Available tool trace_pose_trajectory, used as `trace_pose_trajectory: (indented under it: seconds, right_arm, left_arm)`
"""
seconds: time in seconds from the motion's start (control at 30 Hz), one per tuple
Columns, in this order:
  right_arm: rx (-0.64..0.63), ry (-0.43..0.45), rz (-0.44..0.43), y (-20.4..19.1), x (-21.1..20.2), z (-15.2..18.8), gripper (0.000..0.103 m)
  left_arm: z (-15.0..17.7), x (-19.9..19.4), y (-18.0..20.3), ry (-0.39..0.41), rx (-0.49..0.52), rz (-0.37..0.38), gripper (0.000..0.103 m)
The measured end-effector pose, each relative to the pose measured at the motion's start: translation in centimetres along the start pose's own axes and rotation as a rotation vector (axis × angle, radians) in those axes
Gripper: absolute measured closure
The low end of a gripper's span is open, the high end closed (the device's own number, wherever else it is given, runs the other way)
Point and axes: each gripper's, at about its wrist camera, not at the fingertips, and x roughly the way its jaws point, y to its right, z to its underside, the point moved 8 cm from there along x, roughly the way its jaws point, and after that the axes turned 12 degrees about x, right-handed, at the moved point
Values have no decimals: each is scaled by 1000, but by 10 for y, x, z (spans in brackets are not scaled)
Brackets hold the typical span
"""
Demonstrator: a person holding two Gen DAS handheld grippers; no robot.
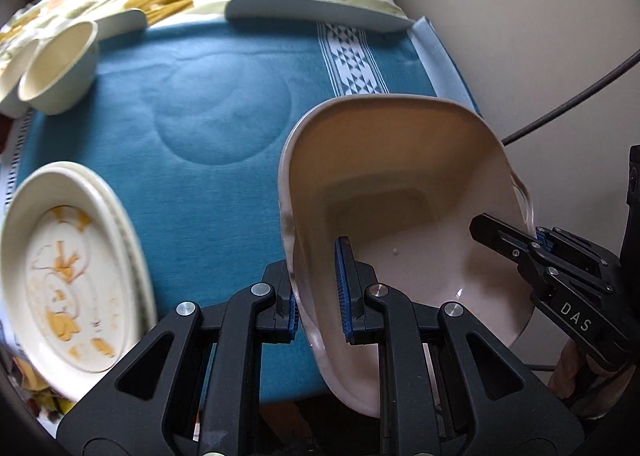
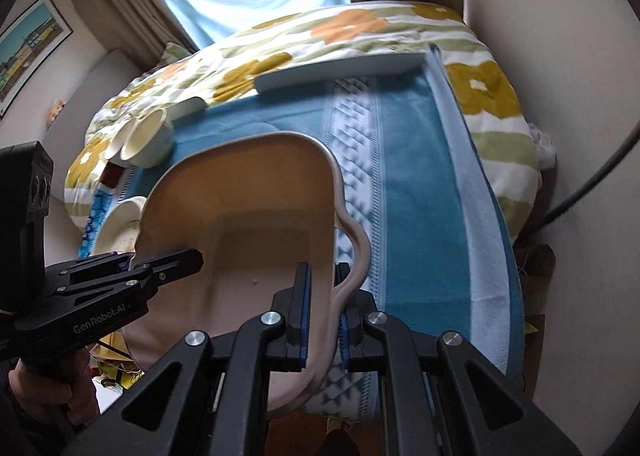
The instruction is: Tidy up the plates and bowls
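A large pink square bowl (image 1: 400, 183) with a side handle is held above the blue towel (image 1: 200, 103) by both grippers. My left gripper (image 1: 318, 292) is shut on its left wall. My right gripper (image 2: 322, 316) is shut on its right wall beside the handle (image 2: 360, 252); it also shows in the left wrist view (image 1: 532, 240). The bowl (image 2: 256, 191) is empty. A stack of cream flower-patterned plates (image 1: 68, 272) lies at the towel's left edge. Two cream cups (image 1: 56, 67) lie on their sides at the far left.
A white flat dish (image 1: 320, 11) and a second pale dish (image 1: 124, 21) lie at the towel's far edge on a floral quilt (image 2: 360, 27). A wall (image 1: 520, 35) runs along the right. A black cable (image 1: 580, 95) hangs at right.
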Motion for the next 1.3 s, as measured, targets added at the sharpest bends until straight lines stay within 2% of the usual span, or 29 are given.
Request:
trace_pose_trajectory:
  seconds: [0.13,0.33,0.6,0.73,0.83,0.9,0.97,1.0,1.03,1.2,1.3]
  right_arm:
    - [23,9,0,30,9,6,92]
    - [43,3,-4,48,22,8,92]
    - [64,-8,-27,54,29,13,92]
    - [76,-25,-25,54,33,14,92]
    - [96,-24,-30,56,35,14,89]
    - [112,-19,-32,59,35,14,81]
    - [134,-13,-36,62,35,13,70]
    - [146,-9,-44,63,34,12,60]
    - [159,-3,-56,64,33,11,55]
    - [176,19,-60,66,22,6,54]
    - [164,53,-45,65,7,2,54]
  left_arm:
    - [-1,23,1,-11,17,6,90]
    - [-3,45,5,-27,30,-3,90]
    - [-3,49,5,-38,57,-44,89]
    - [-5,56,6,-62,64,-66,86]
    - [-5,60,5,-72,72,-79,77]
    - [-5,60,5,-67,80,-87,49]
    - [-8,61,6,-52,89,-103,36]
    - [-8,60,7,-43,96,-107,36]
    - [-8,59,7,-43,101,-106,36]
    - [-7,55,9,-45,112,-115,36]
    - [-7,40,11,-27,116,-114,36]
